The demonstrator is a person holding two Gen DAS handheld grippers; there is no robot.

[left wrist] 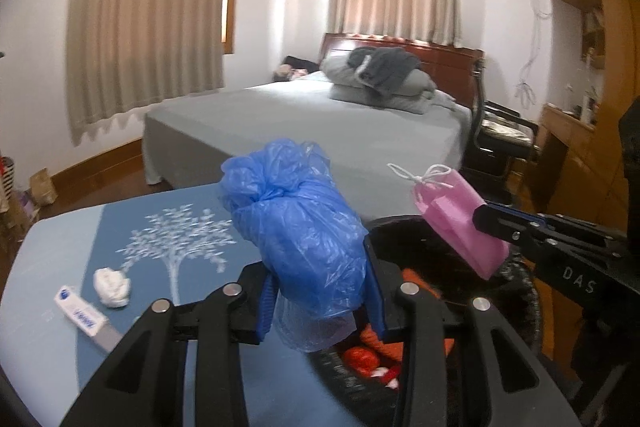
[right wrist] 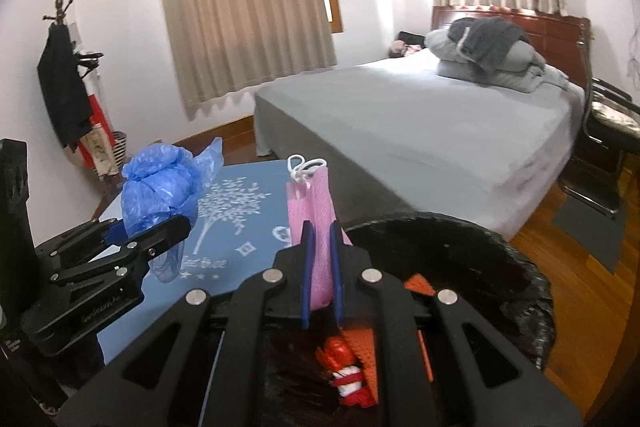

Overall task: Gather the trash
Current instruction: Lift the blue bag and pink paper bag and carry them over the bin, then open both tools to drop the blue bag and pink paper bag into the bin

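The left gripper (left wrist: 320, 291) has its fingers half closed on the blue bag (left wrist: 296, 231), beside the bin (left wrist: 532, 291). The right gripper (right wrist: 321, 263) (fingers nearly together) pinches the pink mask (right wrist: 311, 203) above the bin.

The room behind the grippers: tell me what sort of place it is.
A home bedroom, most likely. A made bed with stacked pillows stands against a wooden headboard, beige curtains cover the windows, and a coat stand holds clothes in the corner.

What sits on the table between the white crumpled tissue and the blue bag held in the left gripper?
In the left wrist view, only the tablecloth's white tree print lies between the crumpled tissue and the blue plastic bag in the left gripper.
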